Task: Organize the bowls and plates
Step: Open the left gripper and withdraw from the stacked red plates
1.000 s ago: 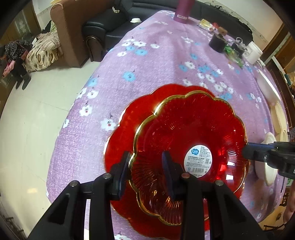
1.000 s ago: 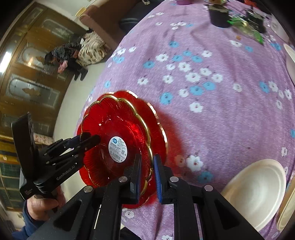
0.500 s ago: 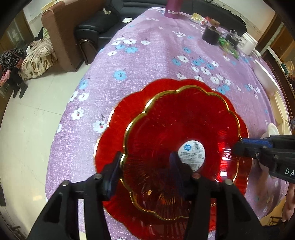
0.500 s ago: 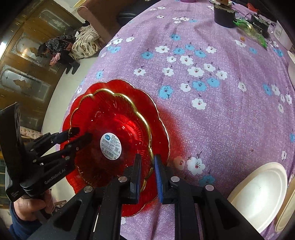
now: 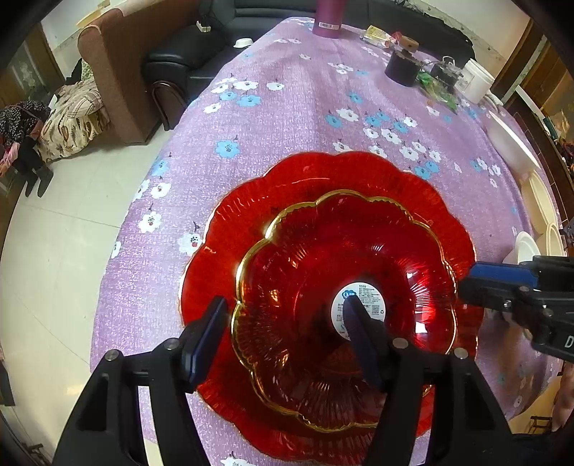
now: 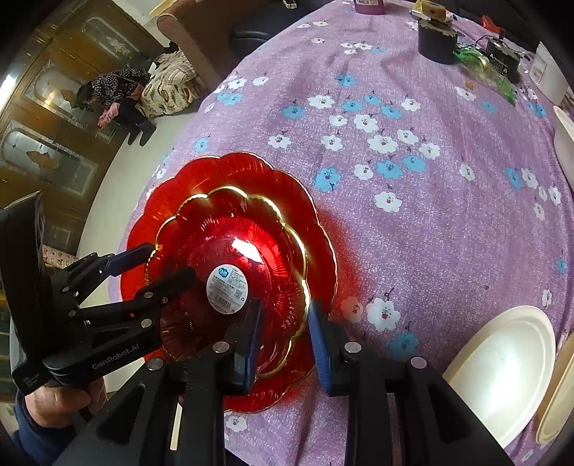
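While the small red bowl (image 5: pixel 344 286) sits nested in the big red plate (image 5: pixel 323 179) on the purple tablecloth (image 5: pixel 287 107), the left gripper (image 5: pixel 283 329) straddles its near-left rim, spread apart and gripping nothing. At the bowl's right rim the right gripper (image 6: pixel 283 322) is likewise released, so this stack looks finished; next, I judge, both should back off toward the white plate (image 6: pixel 502 369) on the right.

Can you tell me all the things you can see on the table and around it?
red bowl: one, red with gold rim, nested in the red plate
red plate: one, red, on the tablecloth
tablecloth: one, purple with flowers
white plate: one, white, near right edge
dark pot: one, far side
pink bottle: one, far end
armchair: one, brown, on the floor
left gripper: open, astride the bowl rim
right gripper: open, astride the bowl rim
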